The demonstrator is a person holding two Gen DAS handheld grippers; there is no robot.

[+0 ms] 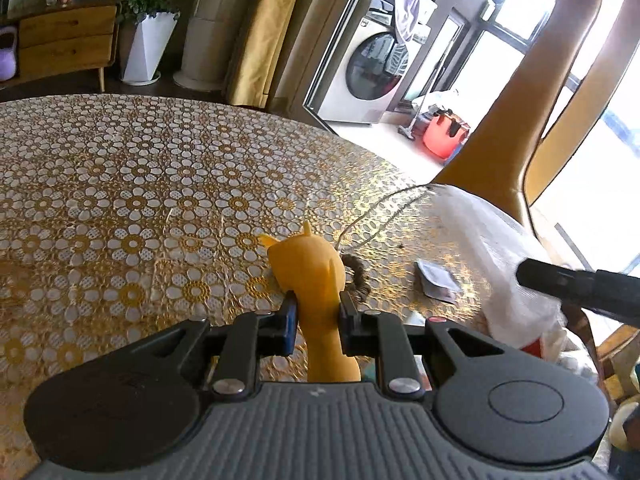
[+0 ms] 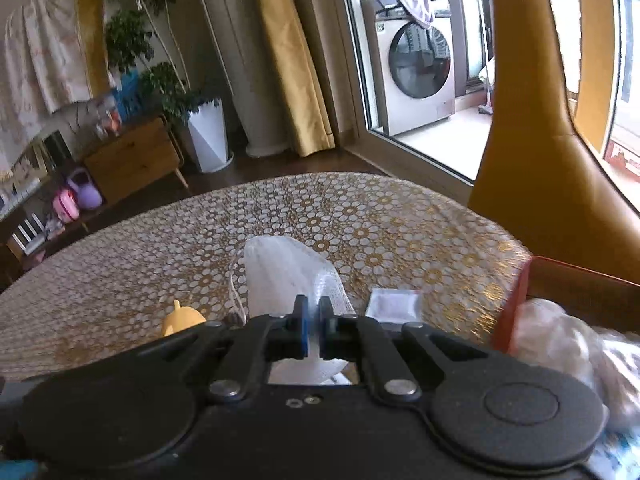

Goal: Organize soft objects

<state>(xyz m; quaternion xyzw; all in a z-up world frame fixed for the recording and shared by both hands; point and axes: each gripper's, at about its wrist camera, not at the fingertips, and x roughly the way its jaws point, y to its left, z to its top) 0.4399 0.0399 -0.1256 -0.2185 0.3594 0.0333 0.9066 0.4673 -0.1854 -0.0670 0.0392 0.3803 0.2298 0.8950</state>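
My left gripper [image 1: 317, 306] is shut on a soft yellow animal toy [image 1: 310, 268], held just above the flower-patterned table [image 1: 120, 184]. My right gripper [image 2: 314, 306] is shut on a white mesh bag [image 2: 288, 268] and lifts it over the table. That bag also shows at the right of the left wrist view [image 1: 480, 232], with the right gripper's dark body [image 1: 576, 284] beside it. The toy's tip peeks into the right wrist view [image 2: 182, 318], left of the bag.
A small white sachet [image 1: 438, 280] [image 2: 394, 304] and a dark fuzzy item [image 1: 358, 276] lie on the table. A red box [image 2: 568, 292] with white soft things stands at the right edge. A yellow chair back [image 1: 516, 128] rises behind the table.
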